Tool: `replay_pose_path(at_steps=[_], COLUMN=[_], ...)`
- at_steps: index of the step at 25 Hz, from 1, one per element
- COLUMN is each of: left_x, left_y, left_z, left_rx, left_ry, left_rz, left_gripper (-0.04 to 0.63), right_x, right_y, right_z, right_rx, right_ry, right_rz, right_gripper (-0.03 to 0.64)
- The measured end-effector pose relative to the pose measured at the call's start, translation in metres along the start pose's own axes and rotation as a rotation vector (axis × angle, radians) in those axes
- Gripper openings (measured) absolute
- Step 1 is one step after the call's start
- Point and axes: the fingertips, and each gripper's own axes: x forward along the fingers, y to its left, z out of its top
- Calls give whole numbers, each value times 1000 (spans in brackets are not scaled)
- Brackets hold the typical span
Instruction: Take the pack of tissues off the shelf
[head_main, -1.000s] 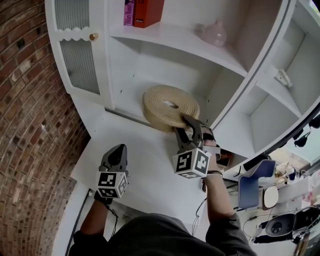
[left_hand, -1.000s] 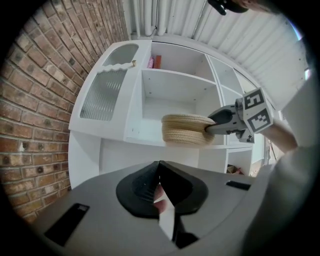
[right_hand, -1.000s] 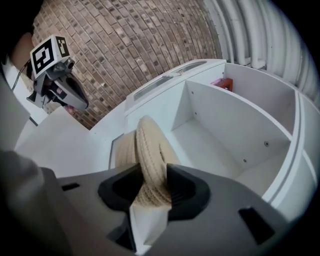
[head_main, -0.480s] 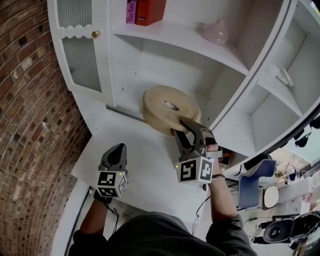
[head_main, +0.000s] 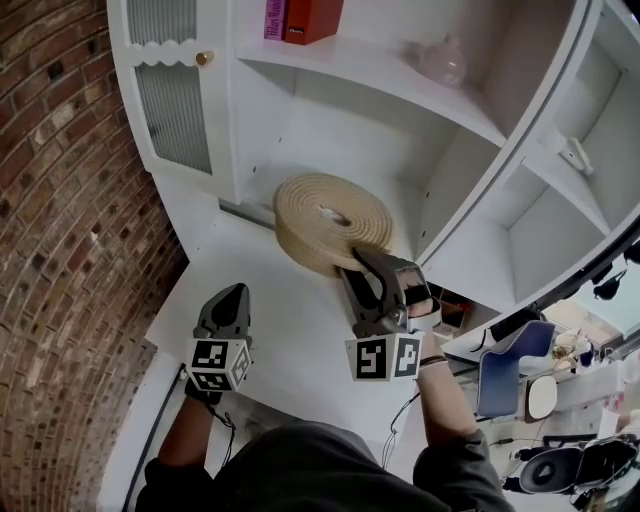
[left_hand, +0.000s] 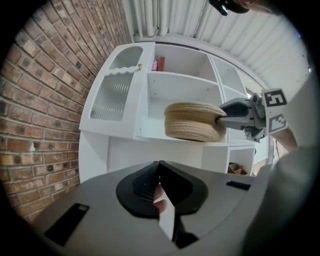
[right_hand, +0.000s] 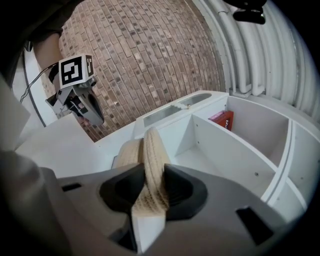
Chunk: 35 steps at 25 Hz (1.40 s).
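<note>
While the right tongs (head_main: 362, 262), jaws just closing, pinch the rim of the woven round holder (head_main: 330, 222) at the lower shelf's (head_main: 400, 205) front edge, the left tongs (head_main: 232, 298) sit shut and empty at 8 o'clock over the counter (head_main: 290, 332). The step looks like pulling the holder, presumably the tissues, off the shelf. The next move calls for a steady draw toward 6 o'clock with the pinch kept firm. No tissues show, and the pink pack (head_main: 275, 18) and red box (head_main: 312, 18) at 12 o'clock are cut off.
</note>
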Motion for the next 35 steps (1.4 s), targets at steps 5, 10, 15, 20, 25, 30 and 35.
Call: replay_pose_path(at_steps=[5,10,15,20,25,30,35], left_x=[-8,-13,-14,-11,-7,-4,-5], left_y=[4,1,-1,-7,-11,-11,-8], left_z=[0,1,0,1,2,2,3], left_rx=[-6,-3,-2,-2,1,-3,0], left_ry=[-4,-6,-4,-7,-9,-9,-12], left_rz=[18,21,25,20,13,14,17], left_gripper=[5,5,5,5,5,5,5], right_x=[-3,0,-4,0,1,-3,-8], right_y=[0,0,2,1,1,-1,0], right_z=[10,7,6,1,-1,1,14], right_rx=[-1,15,29,64,75,79,90], right_ry=[-33,-38,-42,-24,-29,-51,-93], right_rz=[-11,-14,-10,8,9,-2,6], right_gripper=[120,123,123,126,124,121,121])
